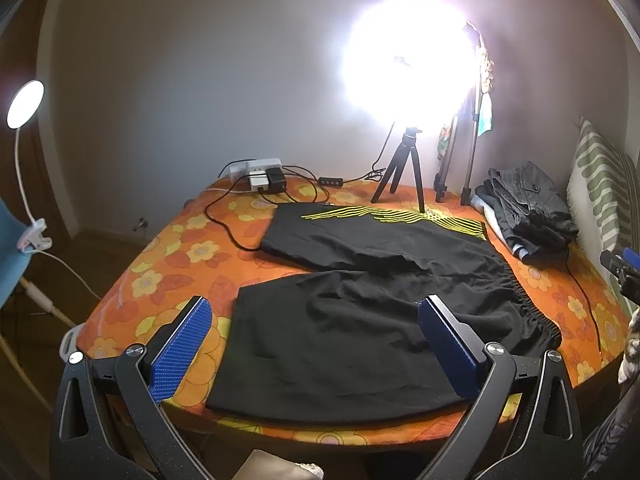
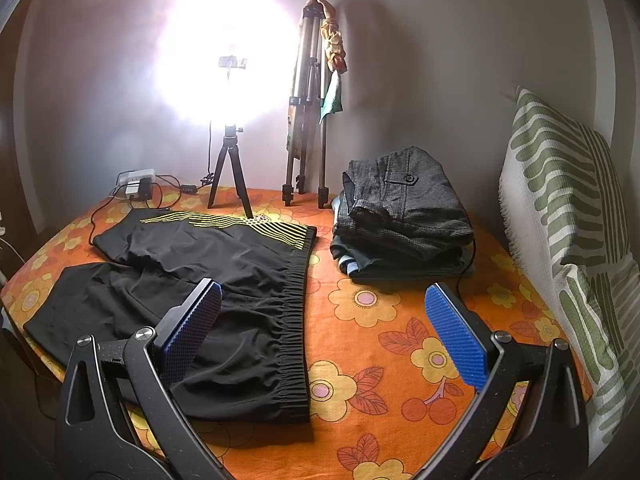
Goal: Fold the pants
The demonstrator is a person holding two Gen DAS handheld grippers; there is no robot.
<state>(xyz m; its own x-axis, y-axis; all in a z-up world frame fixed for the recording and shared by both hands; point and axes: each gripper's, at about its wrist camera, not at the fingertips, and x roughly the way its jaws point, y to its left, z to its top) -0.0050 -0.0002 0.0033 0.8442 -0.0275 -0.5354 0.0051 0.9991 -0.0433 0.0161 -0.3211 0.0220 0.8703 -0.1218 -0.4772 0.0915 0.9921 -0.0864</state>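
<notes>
Black pants (image 1: pixel 360 312) with yellow stripes on the far leg lie spread flat on the orange flowered bed (image 1: pixel 168 264), legs to the left and elastic waistband to the right. My left gripper (image 1: pixel 316 312) is open and empty, hovering over the near leg. In the right wrist view the pants (image 2: pixel 224 280) lie left of centre. My right gripper (image 2: pixel 324 300) is open and empty, above the waistband's near end, its left finger over the cloth and its right finger over the bare bed (image 2: pixel 380 360).
A stack of folded grey clothes (image 2: pixel 404 216) sits at the back right, beside a green-striped pillow (image 2: pixel 568 220). A bright lamp on a small tripod (image 2: pixel 230 172), a taller tripod (image 2: pixel 306 120), a power strip (image 1: pixel 256 172) and cables lie along the far edge.
</notes>
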